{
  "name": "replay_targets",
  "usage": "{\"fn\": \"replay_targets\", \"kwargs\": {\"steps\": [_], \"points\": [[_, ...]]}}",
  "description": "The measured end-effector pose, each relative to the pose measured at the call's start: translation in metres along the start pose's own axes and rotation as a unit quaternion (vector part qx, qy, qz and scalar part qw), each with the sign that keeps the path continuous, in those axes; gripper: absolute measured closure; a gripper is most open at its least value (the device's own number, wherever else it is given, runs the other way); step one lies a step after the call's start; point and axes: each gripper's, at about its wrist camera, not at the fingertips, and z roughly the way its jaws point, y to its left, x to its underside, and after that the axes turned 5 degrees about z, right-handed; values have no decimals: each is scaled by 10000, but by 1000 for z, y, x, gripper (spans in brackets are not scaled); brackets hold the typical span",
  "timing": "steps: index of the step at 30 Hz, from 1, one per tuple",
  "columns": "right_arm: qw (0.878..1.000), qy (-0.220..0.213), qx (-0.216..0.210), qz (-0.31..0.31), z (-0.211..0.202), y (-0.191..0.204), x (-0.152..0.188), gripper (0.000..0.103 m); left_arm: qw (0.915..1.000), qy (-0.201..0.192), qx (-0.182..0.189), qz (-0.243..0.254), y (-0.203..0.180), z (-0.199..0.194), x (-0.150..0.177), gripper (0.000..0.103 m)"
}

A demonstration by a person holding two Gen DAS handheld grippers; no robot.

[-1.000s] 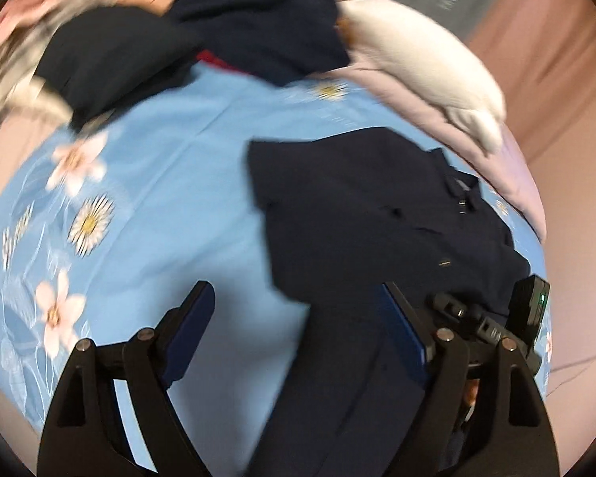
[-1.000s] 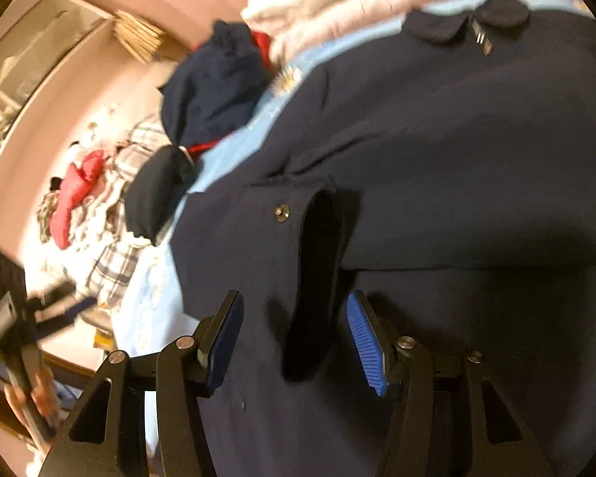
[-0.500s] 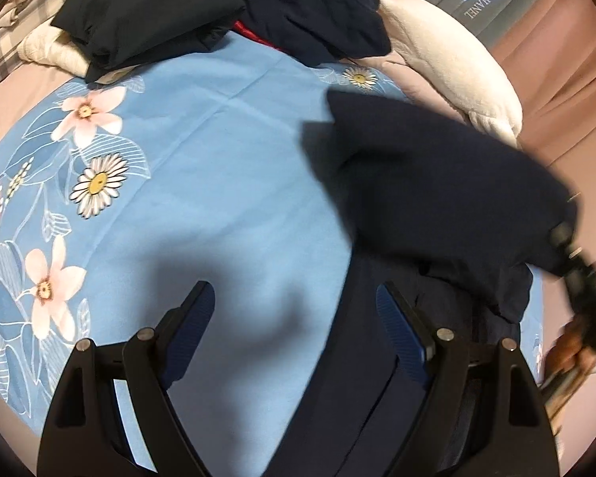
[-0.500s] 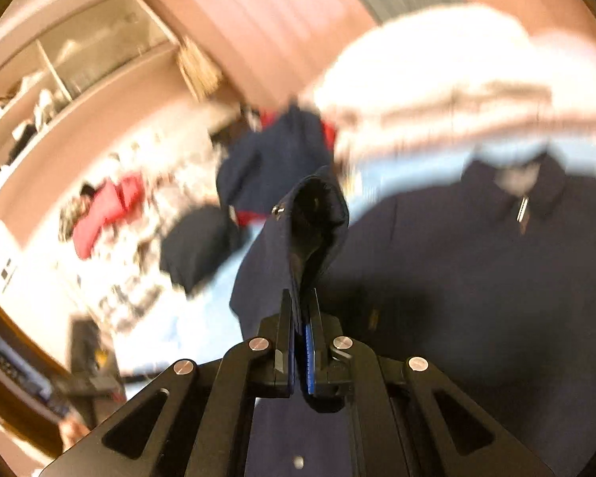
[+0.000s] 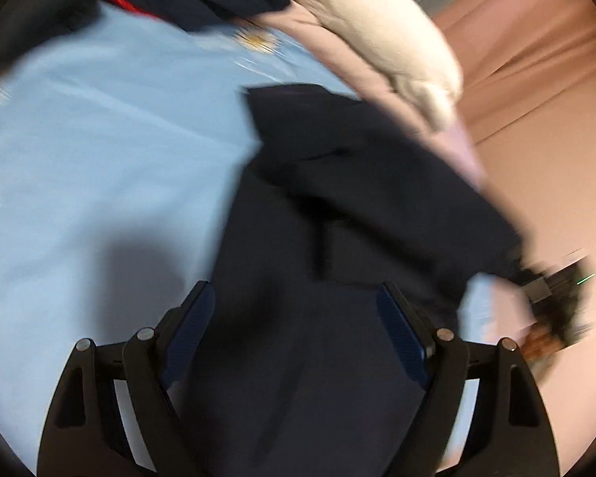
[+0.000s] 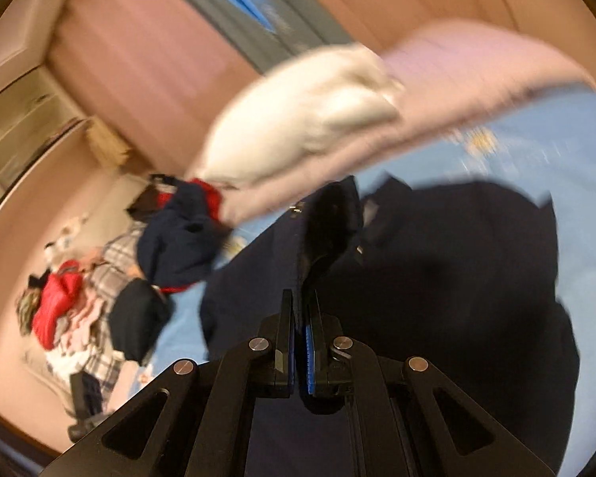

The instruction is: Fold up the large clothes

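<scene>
A large dark navy jacket (image 5: 337,214) lies on the light blue flowered bedsheet (image 5: 111,127). My left gripper (image 5: 294,318) is open and empty just above the jacket's lower part. My right gripper (image 6: 301,318) is shut on a fold of the jacket (image 6: 457,278), a cuff with a snap button that stands up above the jaws. In the left wrist view the right gripper (image 5: 552,298) is a blur at the right, holding the sleeve stretched across the jacket's body.
A white pillow (image 5: 381,28) and a pale pink quilt (image 6: 476,63) lie at the head of the bed. More navy and red clothes (image 6: 182,234) are piled beside them. Plaid and red garments (image 6: 63,306) lie further left. Pink curtains (image 5: 536,47) hang behind.
My right gripper closed on the sleeve cuff, lifted it and carried it to the right across the jacket. My left gripper stayed open and shifted toward the jacket.
</scene>
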Motion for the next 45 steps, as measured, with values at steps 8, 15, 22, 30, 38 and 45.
{"fn": "replay_targets", "kwargs": {"steps": [8, 15, 22, 30, 38, 45], "points": [[9984, 402, 82, 377, 14, -28, 9, 98, 9931, -152, 729, -901, 1, 76, -31, 21], [9983, 481, 99, 310, 9, -41, 19, 98, 9734, -977, 975, -1829, 26, 84, -59, 73], [9952, 838, 371, 333, 33, -64, 47, 98, 9808, -1103, 69, -1604, 50, 63, -54, 92], [9869, 1123, 1154, 31, 37, -71, 61, 82, 9928, -341, -365, -1084, 59, 54, -34, 49], [9824, 206, 1461, -1144, 12, -26, 53, 81, 9917, -643, -1099, 175, 25, 22, -65, 41], [9720, 501, 1395, -1824, 57, -8, 63, 81, 9812, -551, -1488, 1097, -16, 72, -107, 60]]}}
